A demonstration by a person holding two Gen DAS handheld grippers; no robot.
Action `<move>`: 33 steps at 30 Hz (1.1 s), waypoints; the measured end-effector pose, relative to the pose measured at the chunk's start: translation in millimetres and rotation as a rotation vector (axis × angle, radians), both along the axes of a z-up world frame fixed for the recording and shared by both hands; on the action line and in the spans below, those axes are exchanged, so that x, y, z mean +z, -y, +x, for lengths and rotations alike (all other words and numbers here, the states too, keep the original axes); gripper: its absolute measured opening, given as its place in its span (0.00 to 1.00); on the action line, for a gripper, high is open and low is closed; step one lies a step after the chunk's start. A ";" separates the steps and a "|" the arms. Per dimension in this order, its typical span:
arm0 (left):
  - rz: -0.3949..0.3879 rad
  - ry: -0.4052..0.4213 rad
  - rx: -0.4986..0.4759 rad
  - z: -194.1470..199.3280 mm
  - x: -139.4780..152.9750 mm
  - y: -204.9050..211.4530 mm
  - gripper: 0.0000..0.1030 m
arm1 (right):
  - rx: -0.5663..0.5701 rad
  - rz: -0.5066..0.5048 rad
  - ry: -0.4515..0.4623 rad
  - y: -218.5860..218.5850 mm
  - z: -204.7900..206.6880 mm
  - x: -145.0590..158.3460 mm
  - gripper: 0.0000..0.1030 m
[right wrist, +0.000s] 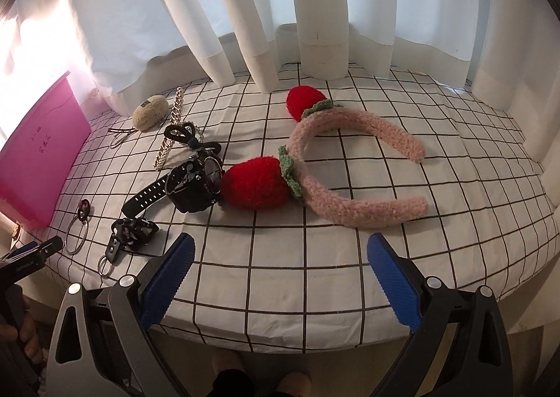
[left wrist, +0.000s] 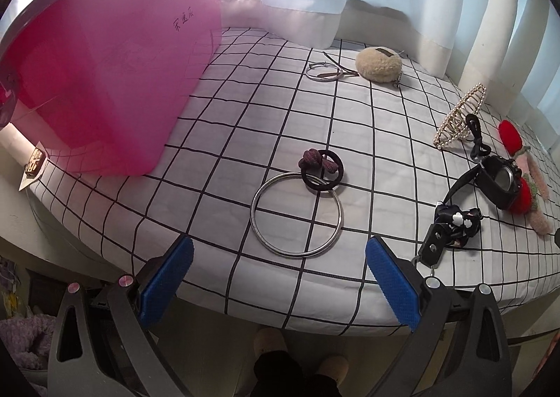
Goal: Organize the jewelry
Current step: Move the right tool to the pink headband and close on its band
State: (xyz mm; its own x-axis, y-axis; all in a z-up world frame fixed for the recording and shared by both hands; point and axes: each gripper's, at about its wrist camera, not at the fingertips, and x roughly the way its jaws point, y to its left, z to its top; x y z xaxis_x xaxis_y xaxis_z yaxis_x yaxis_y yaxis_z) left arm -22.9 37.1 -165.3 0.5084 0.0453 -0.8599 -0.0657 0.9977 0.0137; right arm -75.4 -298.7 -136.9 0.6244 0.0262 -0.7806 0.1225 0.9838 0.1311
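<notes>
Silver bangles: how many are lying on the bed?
2. A large bangle lies near the left gripper, under a hair tie; a small bangle lies farther back, beside the plush pouch.

Curtains [right wrist: 315, 12]: white, hanging in folds behind the surface
Cloth [right wrist: 315, 257]: white with a black grid, covering the surface
Slippers [left wrist: 269, 344]: pale, on the floor below

My left tool [left wrist: 280, 258] is wide open, and its two blue pads [left wrist: 167, 279] hold nothing. My right tool [right wrist: 280, 257] is wide open and empty too. Both sit low and point forward. My fingers [right wrist: 26, 337] wrap the left handle.
</notes>
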 end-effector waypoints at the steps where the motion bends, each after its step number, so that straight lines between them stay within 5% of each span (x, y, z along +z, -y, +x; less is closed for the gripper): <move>1: -0.001 0.000 0.003 1.3 -3.1 1.0 0.94 | 0.014 0.001 0.011 2.2 3.0 0.0 0.92; 22: 0.001 0.088 -0.014 16.4 -39.9 14.5 0.95 | 0.126 -0.053 0.045 27.7 47.6 -34.8 0.92; 33: -0.002 0.095 -0.013 20.6 -40.4 15.0 0.95 | 0.370 -0.342 -0.015 7.4 59.7 -53.2 0.92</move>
State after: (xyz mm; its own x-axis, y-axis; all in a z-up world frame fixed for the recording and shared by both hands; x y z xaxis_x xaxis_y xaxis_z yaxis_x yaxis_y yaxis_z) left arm -2.3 22.1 -205.7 0.5882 0.0367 -0.8079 -0.0539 0.9985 0.0062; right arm -15.7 -306.0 -190.1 0.6102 -0.0154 -0.7921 -0.2429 0.9480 -0.2056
